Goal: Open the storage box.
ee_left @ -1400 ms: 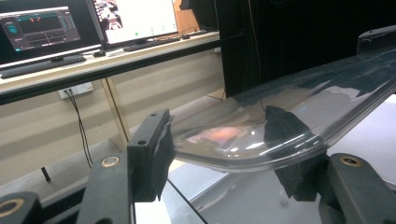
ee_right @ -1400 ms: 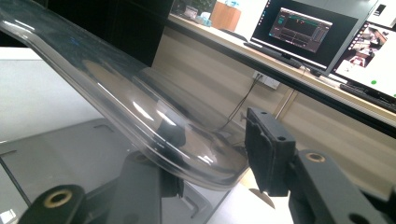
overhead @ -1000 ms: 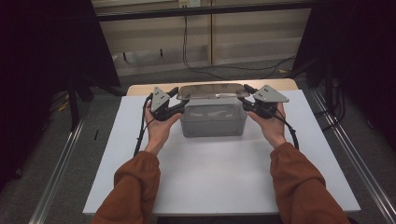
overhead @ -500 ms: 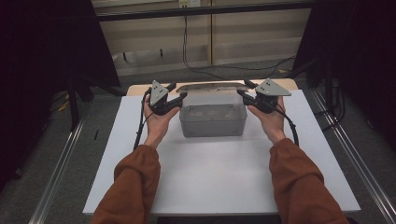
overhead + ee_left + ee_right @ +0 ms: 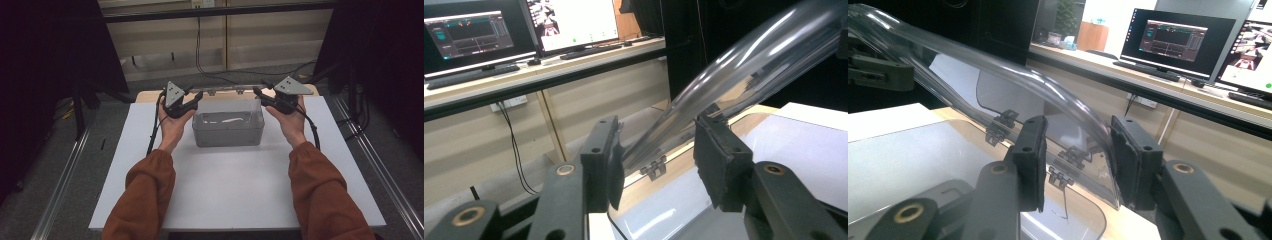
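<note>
**Clear hinged box, lid raised**

Clear box: far centre of my white table, long axis left to right. Its lid is tilted open on rear hinges; no legible writing. My left gripper, jaws just closing, straddles the lid's left end; my right gripper clamps the right end.

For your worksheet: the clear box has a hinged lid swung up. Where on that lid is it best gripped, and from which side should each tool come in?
Grip the lid at its free front rim, near the two end corners, probably one tool per end. The left tool and right tool straddle that rounded rim, coming in from the box's short sides. The hinges sit along the far edge, so the free rim likely gives the most leverage.
</note>
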A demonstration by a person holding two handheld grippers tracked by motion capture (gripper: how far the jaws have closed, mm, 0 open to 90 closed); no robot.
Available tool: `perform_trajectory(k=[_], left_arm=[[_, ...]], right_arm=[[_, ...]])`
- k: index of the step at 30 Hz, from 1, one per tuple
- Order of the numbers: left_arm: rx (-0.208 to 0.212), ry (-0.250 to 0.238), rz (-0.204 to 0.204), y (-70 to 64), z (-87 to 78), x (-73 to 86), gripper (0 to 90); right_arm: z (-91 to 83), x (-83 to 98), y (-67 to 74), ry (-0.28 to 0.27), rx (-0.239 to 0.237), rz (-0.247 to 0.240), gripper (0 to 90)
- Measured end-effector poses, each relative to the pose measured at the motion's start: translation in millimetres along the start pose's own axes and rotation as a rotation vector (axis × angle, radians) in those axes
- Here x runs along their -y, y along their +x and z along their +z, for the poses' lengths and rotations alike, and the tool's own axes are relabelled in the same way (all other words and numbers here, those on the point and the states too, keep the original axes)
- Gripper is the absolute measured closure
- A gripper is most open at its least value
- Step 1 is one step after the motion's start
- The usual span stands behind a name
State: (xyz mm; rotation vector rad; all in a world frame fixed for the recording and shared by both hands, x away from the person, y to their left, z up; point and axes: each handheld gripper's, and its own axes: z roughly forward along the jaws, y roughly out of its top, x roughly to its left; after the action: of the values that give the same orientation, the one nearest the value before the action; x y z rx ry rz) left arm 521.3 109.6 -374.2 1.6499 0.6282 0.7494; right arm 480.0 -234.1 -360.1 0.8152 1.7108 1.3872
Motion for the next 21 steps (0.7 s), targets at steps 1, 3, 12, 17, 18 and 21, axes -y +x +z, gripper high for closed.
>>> perform_trajectory(k=[1,3,12,17,18,21], left_arm=[[-0.002,0.002,0.002,1.4,0.6,0.1,54.9],[-0.001,0.002,0.001,3.2,3.3,0.5,54.9],[-0.002,-0.003,-0.023,8.9,12.7,-2.3,56.2],[-0.007,0.004,-0.033,11.3,15.3,1.7,59.8],[-0.011,0.006,-0.026,12.0,15.8,2.5,59.8],[-0.019,0.006,-0.028,11.4,17.4,3.2,57.1]], right_arm=[[0.7,-0.6,-0.6,-0.002,-0.001,0.001,59.5],[1.8,-1.3,-1.4,-0.009,-0.002,0.003,59.8],[7.6,-6.9,-6.0,-0.009,0.002,0.001,60.2],[9.6,-5.3,-7.3,-0.019,0.010,0.012,60.0],[10.1,-4.7,-7.5,-0.017,0.010,0.012,59.9],[11.2,-3.3,-7.6,-0.011,0.010,0.013,59.7]])
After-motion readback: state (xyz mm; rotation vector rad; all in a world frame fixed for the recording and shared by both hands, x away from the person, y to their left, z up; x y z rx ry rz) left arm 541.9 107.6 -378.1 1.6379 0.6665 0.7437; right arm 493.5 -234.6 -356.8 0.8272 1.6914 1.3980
